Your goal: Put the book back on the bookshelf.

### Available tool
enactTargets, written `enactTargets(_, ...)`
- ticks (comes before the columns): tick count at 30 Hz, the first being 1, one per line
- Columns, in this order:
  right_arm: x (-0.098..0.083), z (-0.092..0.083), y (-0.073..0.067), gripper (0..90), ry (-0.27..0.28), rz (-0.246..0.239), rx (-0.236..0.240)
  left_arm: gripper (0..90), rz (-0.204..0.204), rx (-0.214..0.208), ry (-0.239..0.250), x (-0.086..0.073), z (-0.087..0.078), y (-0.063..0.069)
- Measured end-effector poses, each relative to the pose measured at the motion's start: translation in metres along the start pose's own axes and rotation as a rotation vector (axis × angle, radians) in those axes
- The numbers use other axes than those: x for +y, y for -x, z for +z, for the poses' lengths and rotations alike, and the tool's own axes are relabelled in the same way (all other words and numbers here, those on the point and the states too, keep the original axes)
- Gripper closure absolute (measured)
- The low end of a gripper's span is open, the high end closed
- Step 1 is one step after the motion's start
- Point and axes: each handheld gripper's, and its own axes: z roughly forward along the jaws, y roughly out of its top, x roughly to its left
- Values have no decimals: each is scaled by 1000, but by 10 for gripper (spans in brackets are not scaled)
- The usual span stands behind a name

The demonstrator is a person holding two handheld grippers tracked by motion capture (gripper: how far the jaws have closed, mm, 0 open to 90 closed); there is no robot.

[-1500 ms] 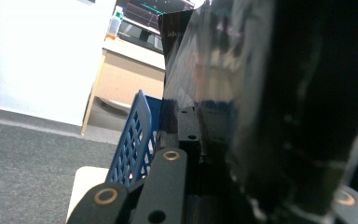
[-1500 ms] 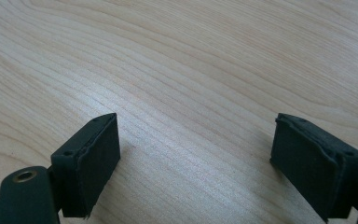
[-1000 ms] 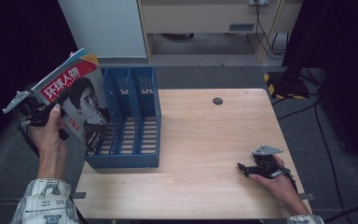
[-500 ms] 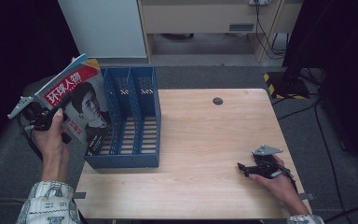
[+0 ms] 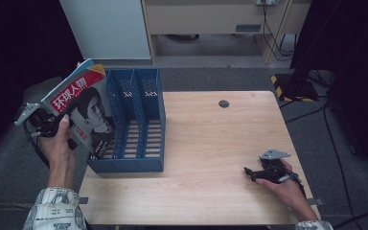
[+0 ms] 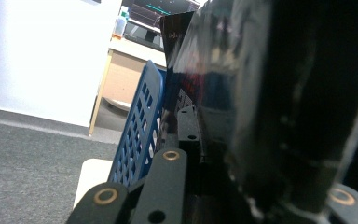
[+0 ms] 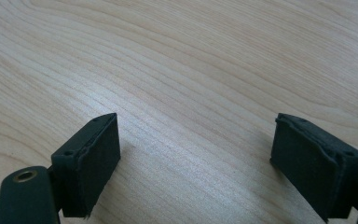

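Blue plastic is where I am headed: the file rack [image 5: 136, 122] stands on the left part of the wooden table [image 5: 206, 158], its slots open at the top, and I judge the job in hand to be sliding the magazine [image 5: 84, 112] down into one of them.

I have the magazine in my left gripper [image 5: 43, 122], the jaws pinched tight on its lower edge so that it stands nearly upright, tilted a little away from the rack. It hangs just beside the rack's left wall, off the table's left edge, not yet over any slot. I hold it by the bottom because that lets the cover face me and keeps the spine stiff; for the drop I think I would have to lift it above the rim first, since the left wall stands between it and the nearest slot. In the left gripper view the glossy cover [image 6: 242, 93] presses close against the lens, with the rack's perforated wall [image 6: 140, 130] just behind it, which tells me the two are near but I cannot say whether they touch.

My right gripper [image 5: 258, 173] rests low on the table near its front right corner, well apart from the rack. Its jaws stand wide with nothing between them but bare wood [image 7: 191, 70]. I keep it parked there so it stays out of the left hand's path, ready to steady the rack if it slides.
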Motion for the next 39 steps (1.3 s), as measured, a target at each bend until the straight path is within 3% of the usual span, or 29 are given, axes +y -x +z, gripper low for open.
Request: enactTargets(39,0,0,0,156,0,0,0,856,-14,15,-14,-30,2,-8)
